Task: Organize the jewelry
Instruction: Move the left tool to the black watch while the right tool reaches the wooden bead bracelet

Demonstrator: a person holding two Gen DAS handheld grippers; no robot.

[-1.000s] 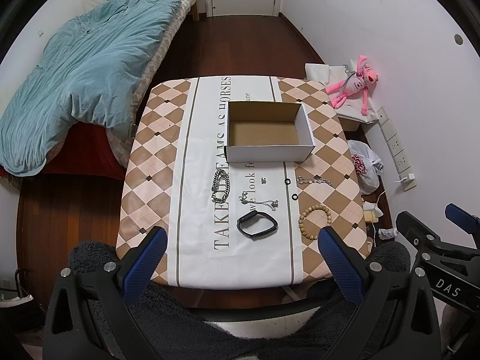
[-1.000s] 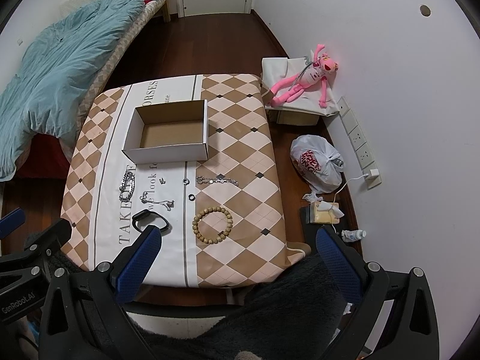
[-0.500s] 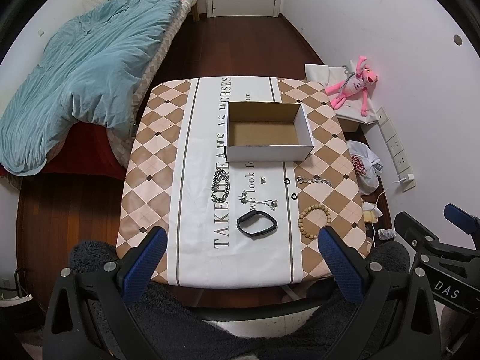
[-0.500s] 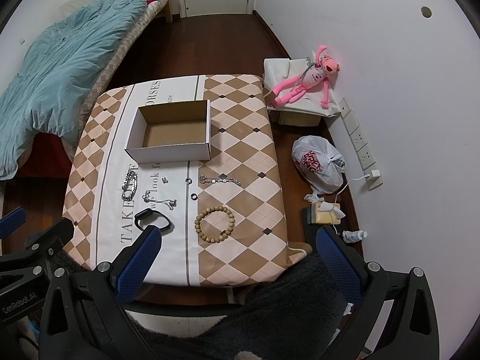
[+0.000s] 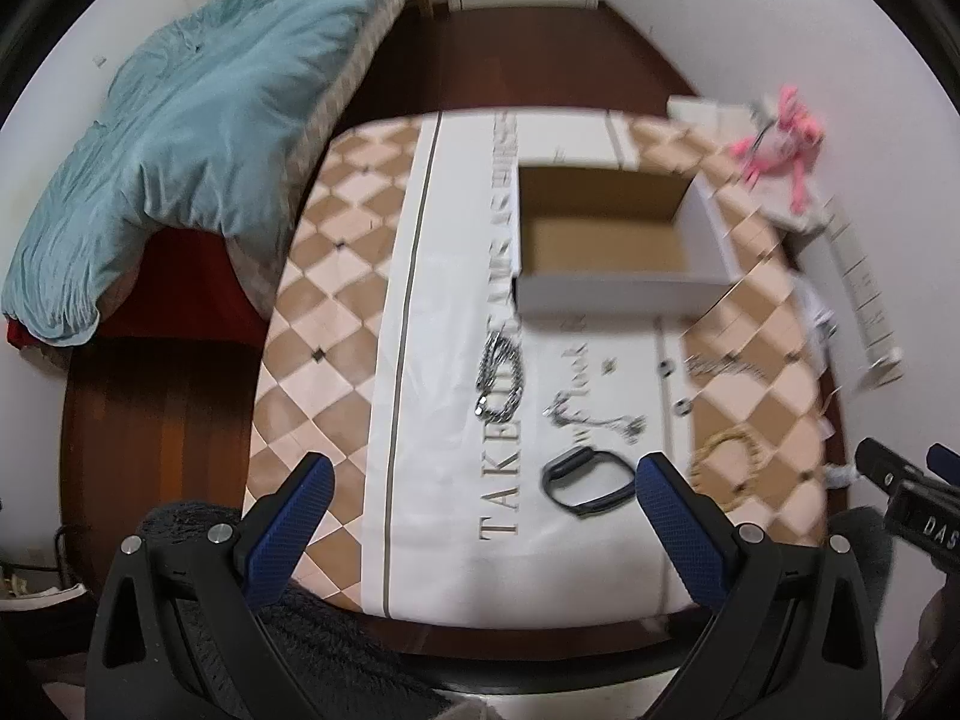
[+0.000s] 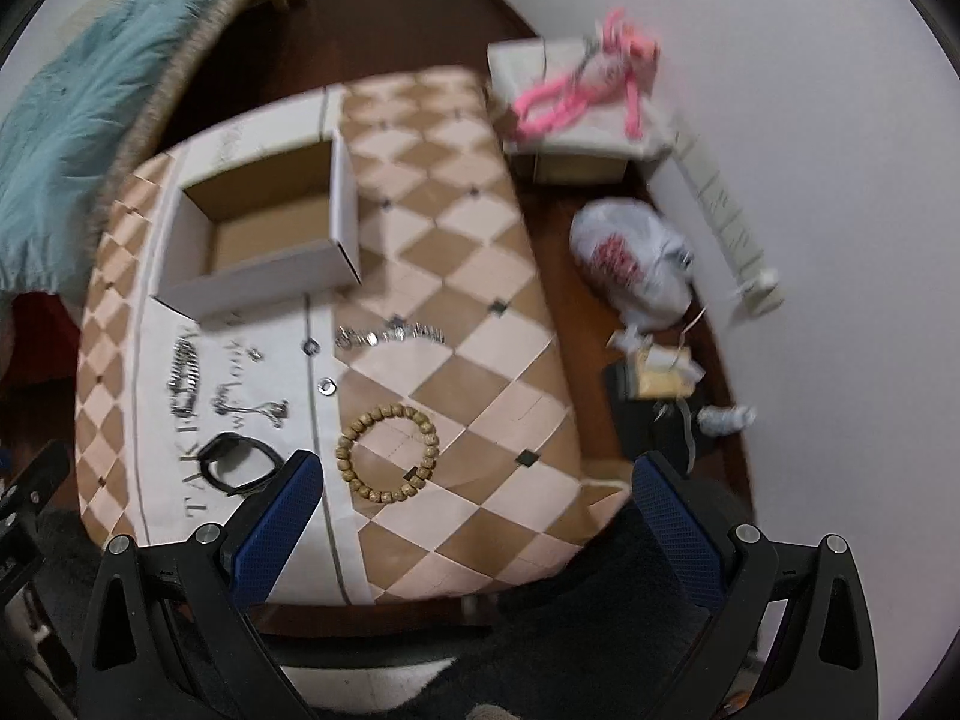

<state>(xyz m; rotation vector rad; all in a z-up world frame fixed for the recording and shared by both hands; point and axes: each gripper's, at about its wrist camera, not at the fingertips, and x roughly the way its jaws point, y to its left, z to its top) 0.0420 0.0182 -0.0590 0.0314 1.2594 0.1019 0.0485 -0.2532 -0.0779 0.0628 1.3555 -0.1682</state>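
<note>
Jewelry: all lies loose on the table, in front of the box; nothing is in the box yet.
Beads: rigid beads on a cord, light, likely to roll. You should pinch across one side of the ring, not over the hole.
Band: a black loop, probably springy. Grip its thick end.
Chains: one dark chain, one silver chain. Both limp and slippery; take them at the bunched middle or they may trail.
Small rings: tiny, flat, hard to pick up.
Left gripper: jaws wide apart, empty, above the near table edge.
Right gripper: jaws wide apart, empty, near the beads.
Blur: both views are smeared; fine detail is uncertain.
</note>
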